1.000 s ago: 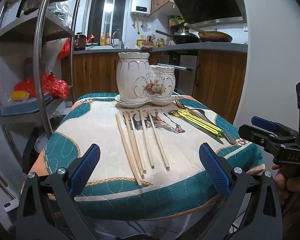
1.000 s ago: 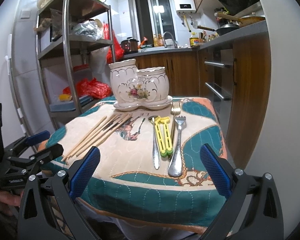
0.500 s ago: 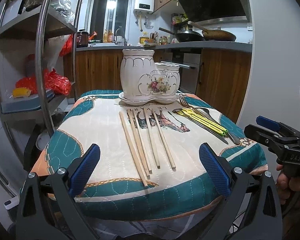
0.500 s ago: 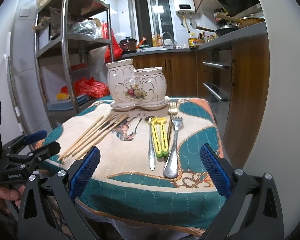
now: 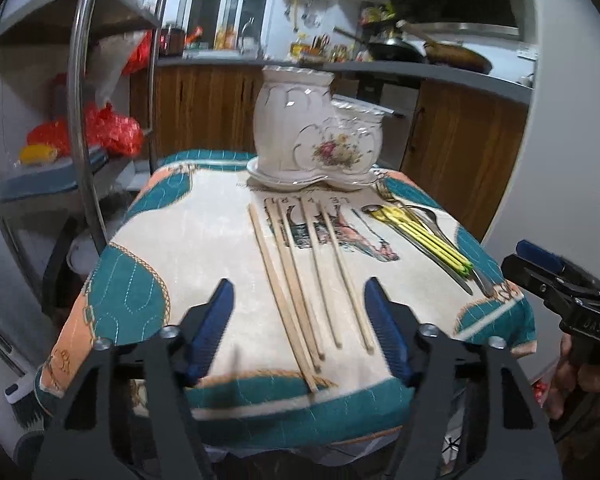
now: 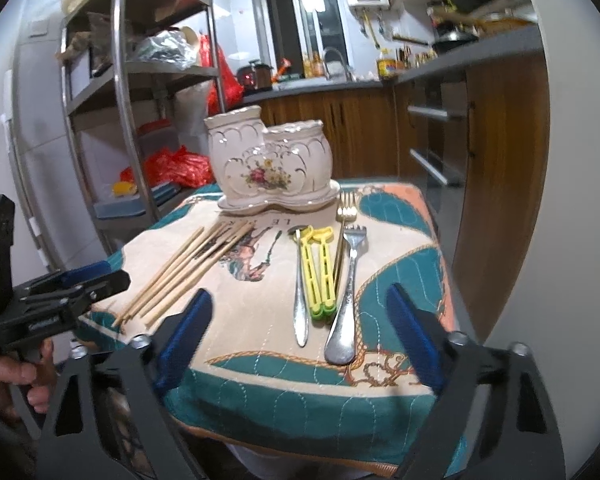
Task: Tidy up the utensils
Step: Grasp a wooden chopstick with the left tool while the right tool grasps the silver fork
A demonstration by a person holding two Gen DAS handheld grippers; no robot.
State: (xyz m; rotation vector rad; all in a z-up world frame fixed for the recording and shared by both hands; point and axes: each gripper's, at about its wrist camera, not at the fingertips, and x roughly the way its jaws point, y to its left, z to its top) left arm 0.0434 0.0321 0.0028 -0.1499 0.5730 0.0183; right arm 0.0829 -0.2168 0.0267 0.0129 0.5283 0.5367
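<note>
Left gripper [image 5: 298, 328] spread, fingers either side of the chopsticks' [image 5: 300, 276] near ends, touching none; right gripper [image 6: 300, 336] spread before the spoon [image 6: 300, 300], yellow tongs [image 6: 320, 276] and forks [image 6: 346, 280]; all lie on the cloth [image 6: 260, 360]; the holder [image 6: 268, 164] stands at 12 o'clock, chopsticks at its 7, cutlery at its 5.
</note>
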